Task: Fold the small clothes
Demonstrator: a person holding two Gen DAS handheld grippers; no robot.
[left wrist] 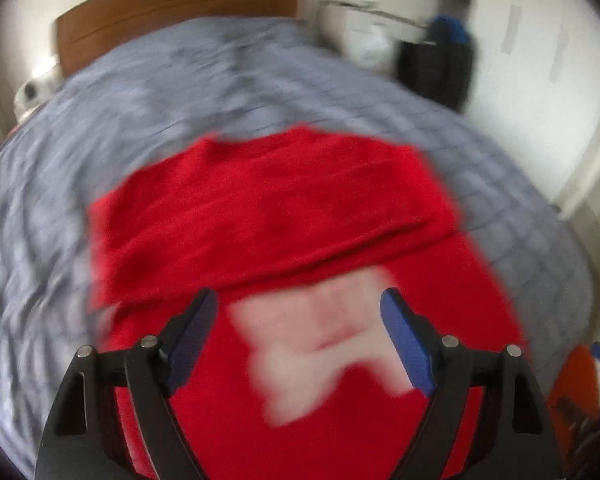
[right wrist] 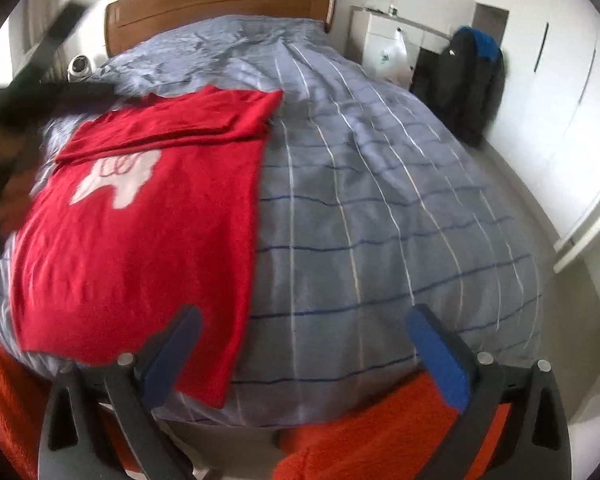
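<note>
A wide bed with a grey-blue duvet crossed by thin dark-blue and white stripes fills both views, backed by a curved brown wooden headboard. To the right of the bed stand white wardrobe doors, a dark jacket with a blue hood hung over a black chair, and a white plastic bag against a white unit; a small round white device sits by the headboard on the left. An orange fuzzy blanket lies bunched at the foot of the bed, just under the right gripper. The red cotton T-shirt with a pale pink-white print lies flat on the left half of the duvet, its top part folded down over itself so the fold edge touches the upper edge of the print. The left gripper, whose view is smeared by motion blur, hangs over the shirt's print with its blue-padded jaws spread wide and nothing between them; whether the tips touch the cloth cannot be told. The right gripper hangs above the near edge of the bed, jaws spread wide and empty, its left finger over the shirt's lower right corner and its right finger over the bare duvet and the blanket.
</note>
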